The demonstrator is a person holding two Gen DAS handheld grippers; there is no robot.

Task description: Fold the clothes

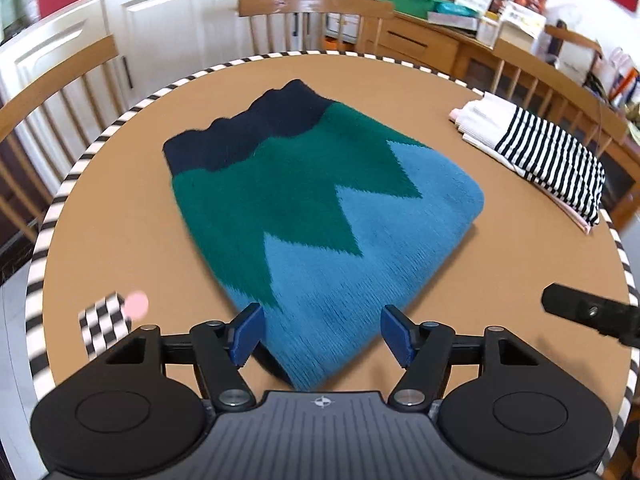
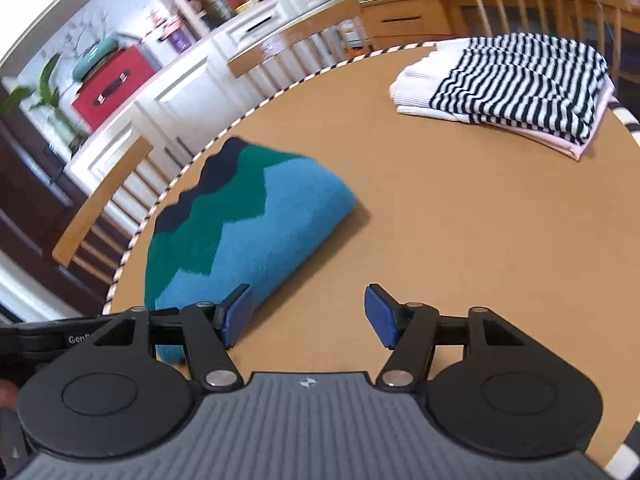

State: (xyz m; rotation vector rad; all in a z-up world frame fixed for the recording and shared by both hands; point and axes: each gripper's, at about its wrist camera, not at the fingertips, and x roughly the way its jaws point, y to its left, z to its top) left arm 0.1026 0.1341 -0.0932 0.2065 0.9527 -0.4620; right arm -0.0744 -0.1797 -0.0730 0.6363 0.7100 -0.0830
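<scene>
Left wrist view: the left gripper (image 1: 322, 334) hovers over the near corner of the folded sweater (image 1: 320, 208), jaws spread wide, nothing between them.
Right wrist view: the right gripper (image 2: 306, 316) sits over bare bench (image 2: 440, 240), jaws wide apart and empty; its left pad is just beside the sweater's (image 2: 240, 232) near edge, whether touching I cannot tell.
Sweater: knit in navy, green and blue zigzag bands, folded into a compact block, lying flat toward the left part of the round bench (image 1: 120, 220).
Striped stack: folded striped clothes (image 1: 536, 152) with white and pink layers beneath, at the far right edge of the bench, well apart from the sweater; also seen in the right wrist view (image 2: 516, 88).
Bench rim: black-and-white striped edging (image 1: 52, 216).
Surroundings: wooden chairs (image 1: 60, 92) around the bench, white cabinets (image 1: 160, 16) behind.
</scene>
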